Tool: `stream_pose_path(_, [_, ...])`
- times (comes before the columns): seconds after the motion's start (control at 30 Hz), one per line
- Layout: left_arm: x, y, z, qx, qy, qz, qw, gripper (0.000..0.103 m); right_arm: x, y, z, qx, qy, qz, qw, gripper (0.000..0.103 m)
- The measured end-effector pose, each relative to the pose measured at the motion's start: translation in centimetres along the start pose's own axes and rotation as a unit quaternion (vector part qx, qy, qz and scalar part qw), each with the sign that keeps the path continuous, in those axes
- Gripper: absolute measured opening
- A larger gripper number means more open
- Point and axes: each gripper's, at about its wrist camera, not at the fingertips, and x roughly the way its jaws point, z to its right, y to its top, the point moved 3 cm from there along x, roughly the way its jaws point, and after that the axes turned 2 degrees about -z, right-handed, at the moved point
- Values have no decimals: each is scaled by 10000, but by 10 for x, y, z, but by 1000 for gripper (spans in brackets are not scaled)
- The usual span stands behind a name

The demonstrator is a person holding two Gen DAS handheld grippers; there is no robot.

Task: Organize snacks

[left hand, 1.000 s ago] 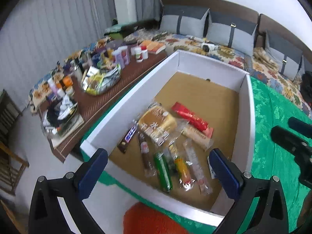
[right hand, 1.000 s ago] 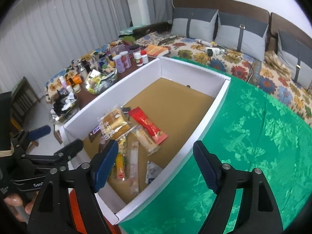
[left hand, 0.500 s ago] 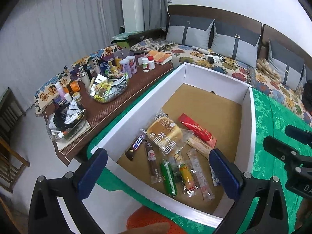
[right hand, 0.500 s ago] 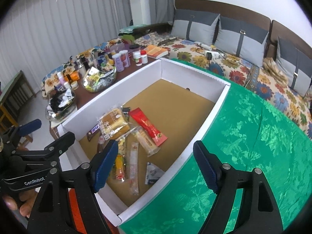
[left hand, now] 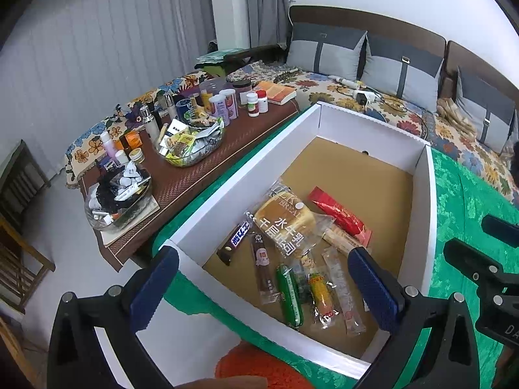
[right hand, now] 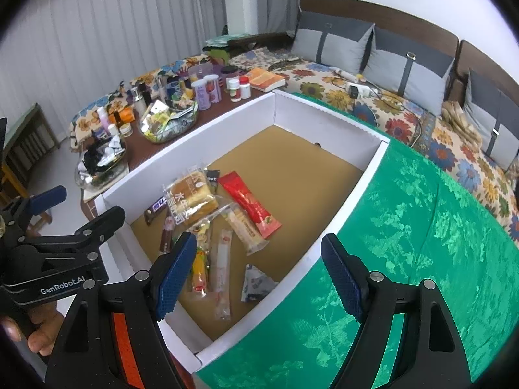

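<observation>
Left gripper [left hand: 259, 278]: I see my jaws spread wide with nothing between the pads, hovering above the box's near end.
Right gripper [right hand: 259, 272]: mine stand wide apart too, gripping nothing, over the box's right wall and the green cloth [right hand: 421, 227].
Box [left hand: 233, 188]: white walls, brown floor, lying on the green cloth; its far half is bare.
Snacks: all gathered at the near end of the box.
Bread pack [left hand: 285, 223]: toward the left wall, with a dark chocolate bar [left hand: 235, 243] beside it.
Red sachet [left hand: 340, 215]: right of the bread, lying diagonally.
Green stick [left hand: 288, 295]: near the front wall, beside a yellow stick [left hand: 319, 291].
Side table [left hand: 194, 178]: left of the box, crowded with bottles and bowls.
</observation>
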Motion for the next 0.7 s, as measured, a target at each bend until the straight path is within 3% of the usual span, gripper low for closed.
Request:
stream_pose_path(0.23, [-1, 1, 7, 192, 59, 54, 9998, 103, 0, 0, 1, 4, 7, -4, 10000, 82])
stream_pose_path(0.7, [5, -1, 3, 106, 113, -44, 9999, 103, 7, -2, -3, -15, 47, -85, 10000, 82])
